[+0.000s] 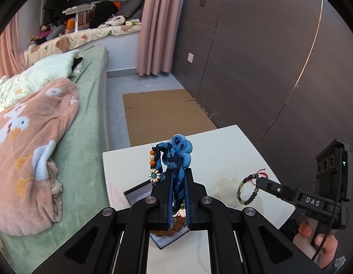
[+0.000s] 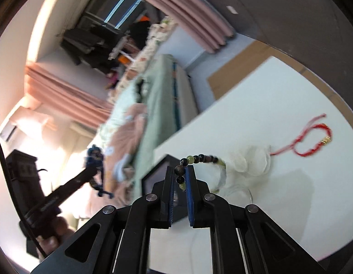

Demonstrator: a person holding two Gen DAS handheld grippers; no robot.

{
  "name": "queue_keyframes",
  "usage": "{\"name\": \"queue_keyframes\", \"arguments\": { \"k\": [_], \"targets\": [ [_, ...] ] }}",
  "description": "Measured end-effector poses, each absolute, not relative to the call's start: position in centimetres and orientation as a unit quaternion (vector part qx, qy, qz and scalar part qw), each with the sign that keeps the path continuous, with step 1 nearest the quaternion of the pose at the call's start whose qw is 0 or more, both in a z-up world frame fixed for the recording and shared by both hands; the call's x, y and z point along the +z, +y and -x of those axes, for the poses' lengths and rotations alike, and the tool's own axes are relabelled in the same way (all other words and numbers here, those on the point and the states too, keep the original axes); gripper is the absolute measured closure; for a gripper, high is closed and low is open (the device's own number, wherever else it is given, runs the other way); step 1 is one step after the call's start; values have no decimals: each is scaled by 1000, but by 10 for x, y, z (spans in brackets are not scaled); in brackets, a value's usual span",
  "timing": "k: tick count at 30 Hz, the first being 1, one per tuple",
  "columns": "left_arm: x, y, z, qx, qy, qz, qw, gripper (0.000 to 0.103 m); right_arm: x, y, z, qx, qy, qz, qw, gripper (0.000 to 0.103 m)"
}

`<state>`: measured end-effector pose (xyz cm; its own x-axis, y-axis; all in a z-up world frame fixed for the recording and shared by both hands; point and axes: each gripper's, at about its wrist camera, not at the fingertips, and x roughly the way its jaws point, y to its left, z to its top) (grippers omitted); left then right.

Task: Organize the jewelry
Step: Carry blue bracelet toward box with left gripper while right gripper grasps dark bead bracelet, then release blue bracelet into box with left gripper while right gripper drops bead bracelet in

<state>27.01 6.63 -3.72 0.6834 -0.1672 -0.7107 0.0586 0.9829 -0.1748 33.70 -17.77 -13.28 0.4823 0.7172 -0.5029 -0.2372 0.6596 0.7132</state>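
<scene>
Green-sheeted bed (image 1: 89, 114) left, pink curtains (image 1: 160, 22), dark panelled wall (image 1: 256, 57), flattened cardboard (image 1: 162, 114) on pale floor (image 1: 117, 86).

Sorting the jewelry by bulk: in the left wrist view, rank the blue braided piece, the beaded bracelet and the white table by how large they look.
1. white table
2. blue braided piece, clamped in the left hand-held gripper; nearness to the camera inflates it
3. beaded bracelet, dangling from the right hand-held gripper

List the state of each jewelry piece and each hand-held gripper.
Blue braided piece: clamped, held upright off the table.
Beaded bracelet: pinched, dangling.
Red string bracelet: lying loose on the table.
Left hand-held gripper: shut.
Right hand-held gripper: shut.
</scene>
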Motion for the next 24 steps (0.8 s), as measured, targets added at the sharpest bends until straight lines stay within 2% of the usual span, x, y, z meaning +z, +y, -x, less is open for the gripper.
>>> {"name": "queue_keyframes", "arguments": {
  "k": [9,13,14,15,16,17,18,24],
  "targets": [
    [-46,72,-274,-92,408,95,903,94,-139,-147,-340,316,411,-284,807,92],
    [-61,75,-281,-95,439,117,886,89,-144,-140,-343,325,411,-292,800,92],
    [-64,78,-283,-89,444,120,884,80,-145,-137,-344,329,411,-294,798,92],
    [-66,80,-283,-85,445,122,883,64,-145,-134,-345,334,409,-295,796,92],
    [-68,84,-282,-82,445,125,883,54,-145,-131,-346,337,408,-294,796,92],
    [-68,87,-282,-78,442,129,884,36,-145,-127,-346,340,408,-294,794,92],
    [-68,92,-280,-73,437,132,887,31,-146,-123,-346,344,408,-296,792,92],
    [-70,121,-271,-25,432,149,889,31,-144,-91,-345,393,408,-294,770,92]
  ]
}}
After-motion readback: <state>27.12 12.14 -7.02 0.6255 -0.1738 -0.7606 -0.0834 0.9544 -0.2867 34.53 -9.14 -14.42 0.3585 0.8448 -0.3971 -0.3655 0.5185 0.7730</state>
